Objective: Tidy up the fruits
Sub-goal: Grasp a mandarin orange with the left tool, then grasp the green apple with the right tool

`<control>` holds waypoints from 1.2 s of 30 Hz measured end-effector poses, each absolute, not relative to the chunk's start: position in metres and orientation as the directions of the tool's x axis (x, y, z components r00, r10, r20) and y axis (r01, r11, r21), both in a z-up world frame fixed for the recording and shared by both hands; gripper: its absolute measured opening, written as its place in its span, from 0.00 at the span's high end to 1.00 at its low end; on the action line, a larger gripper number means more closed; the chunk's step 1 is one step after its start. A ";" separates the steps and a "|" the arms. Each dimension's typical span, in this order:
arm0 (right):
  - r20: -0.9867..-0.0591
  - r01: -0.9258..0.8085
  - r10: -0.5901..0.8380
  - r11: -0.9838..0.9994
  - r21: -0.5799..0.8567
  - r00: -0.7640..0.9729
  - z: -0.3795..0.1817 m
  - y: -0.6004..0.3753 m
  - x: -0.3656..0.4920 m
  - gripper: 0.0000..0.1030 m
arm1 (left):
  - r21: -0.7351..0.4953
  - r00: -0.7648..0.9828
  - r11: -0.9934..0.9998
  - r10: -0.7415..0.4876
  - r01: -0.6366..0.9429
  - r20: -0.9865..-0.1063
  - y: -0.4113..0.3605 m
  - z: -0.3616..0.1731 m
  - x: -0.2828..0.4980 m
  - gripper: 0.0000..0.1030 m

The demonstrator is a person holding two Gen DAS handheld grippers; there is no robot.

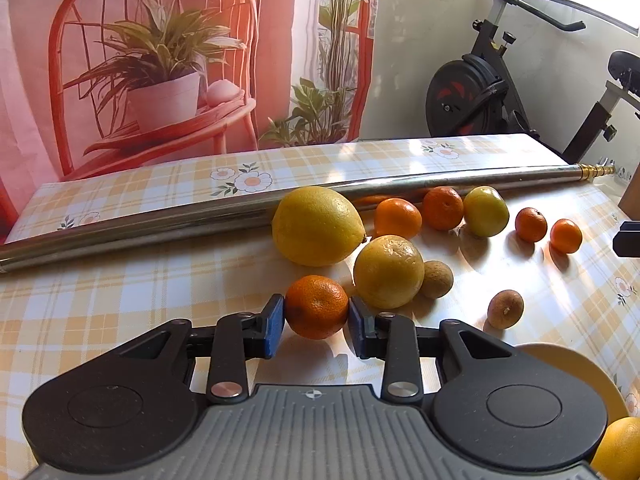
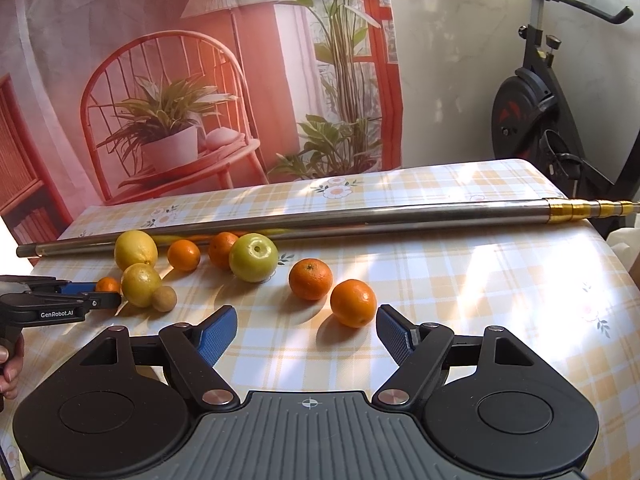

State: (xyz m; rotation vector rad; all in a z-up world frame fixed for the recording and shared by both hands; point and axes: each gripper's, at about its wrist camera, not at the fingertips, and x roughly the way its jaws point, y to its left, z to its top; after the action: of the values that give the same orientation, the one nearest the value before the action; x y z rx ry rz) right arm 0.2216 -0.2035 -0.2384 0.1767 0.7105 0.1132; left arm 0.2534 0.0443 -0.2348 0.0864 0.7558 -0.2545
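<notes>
My left gripper (image 1: 316, 320) is shut on a tangerine (image 1: 317, 306), its blue pads touching both sides; the tangerine also shows in the right wrist view (image 2: 107, 284). Beside it lie two lemons (image 1: 316, 226) (image 1: 388, 271), two brown longans (image 1: 437, 279) (image 1: 505, 309), a green apple (image 1: 485, 211) and several small oranges (image 1: 398, 218). My right gripper (image 2: 307, 334) is open and empty, just in front of an orange (image 2: 353, 303) that lies slightly right of its middle. Another orange (image 2: 311, 279) and the green apple (image 2: 253, 257) lie beyond.
A long metal pole (image 1: 200, 220) lies across the checked tablecloth behind the fruit. A yellow plate (image 1: 576, 376) with a yellow fruit (image 1: 620, 448) sits at my left gripper's lower right. An exercise bike (image 2: 536, 108) stands past the table's far right edge.
</notes>
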 end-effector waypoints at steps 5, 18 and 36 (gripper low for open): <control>-0.636 -0.061 0.171 0.980 0.191 0.752 -0.238 -0.203 0.223 0.28 | -0.033 0.720 0.970 -0.200 0.239 -0.665 0.055 -0.217 0.237 0.65; -0.605 -0.231 0.282 0.959 0.162 0.745 -0.235 -0.185 0.267 0.45 | -0.113 0.769 0.967 -0.252 0.230 -0.588 0.056 -0.182 0.189 0.65; -0.686 -0.290 0.293 0.949 0.124 0.666 -0.271 -0.148 0.347 0.48 | -0.137 0.747 0.966 -0.257 0.220 -0.612 0.060 -0.192 0.190 0.65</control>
State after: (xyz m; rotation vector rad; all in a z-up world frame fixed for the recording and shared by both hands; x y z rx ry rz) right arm 0.3473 -0.1478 -0.2713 0.0047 0.7752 0.3288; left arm 0.1899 0.0604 -0.1923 -0.0568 0.6780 -0.2614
